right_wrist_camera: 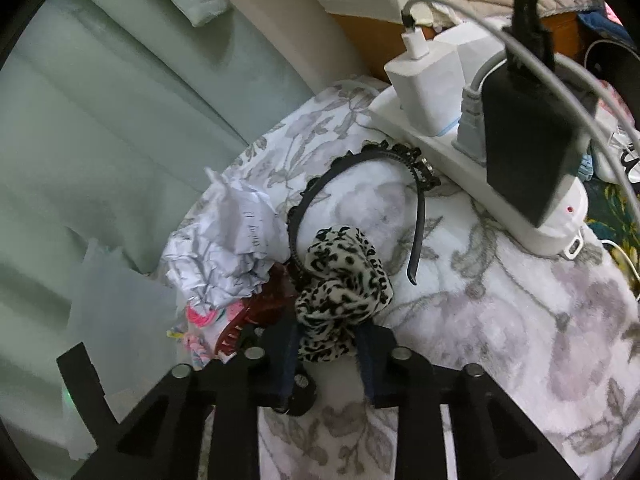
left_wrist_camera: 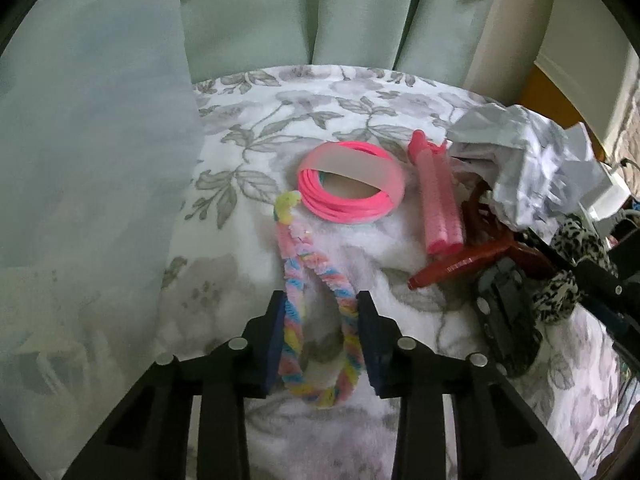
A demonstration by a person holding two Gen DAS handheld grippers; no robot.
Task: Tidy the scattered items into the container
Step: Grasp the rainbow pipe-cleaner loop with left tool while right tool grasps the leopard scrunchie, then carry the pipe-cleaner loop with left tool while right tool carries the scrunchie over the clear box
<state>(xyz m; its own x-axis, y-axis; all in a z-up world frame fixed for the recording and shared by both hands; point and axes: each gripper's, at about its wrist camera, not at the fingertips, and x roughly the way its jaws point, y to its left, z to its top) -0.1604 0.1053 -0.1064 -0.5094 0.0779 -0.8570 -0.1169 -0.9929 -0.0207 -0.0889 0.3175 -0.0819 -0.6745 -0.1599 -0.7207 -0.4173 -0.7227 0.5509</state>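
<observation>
My left gripper (left_wrist_camera: 322, 302) is shut on a pastel twisted chenille loop (left_wrist_camera: 294, 276) that lies on the floral blanket (left_wrist_camera: 280, 120); both pads press its two strands. My right gripper (right_wrist_camera: 326, 334) is shut on a leopard-print scrunchie (right_wrist_camera: 340, 284), also seen at the right edge of the left wrist view (left_wrist_camera: 568, 284). A translucent container (left_wrist_camera: 92, 152) stands at the left of the blanket. Beyond the loop lie a pink coiled cord (left_wrist_camera: 348, 196) with pink handles (left_wrist_camera: 440, 212), a red claw clip (left_wrist_camera: 472, 264) and crumpled paper (left_wrist_camera: 528, 160).
A black headband (right_wrist_camera: 360, 172) lies behind the scrunchie. A white power strip (right_wrist_camera: 472, 172) with chargers and cables stands at the back right. A dark ribbed object (left_wrist_camera: 504, 320) rests by the claw clip. Green curtains (left_wrist_camera: 360, 12) hang behind the blanket's far edge.
</observation>
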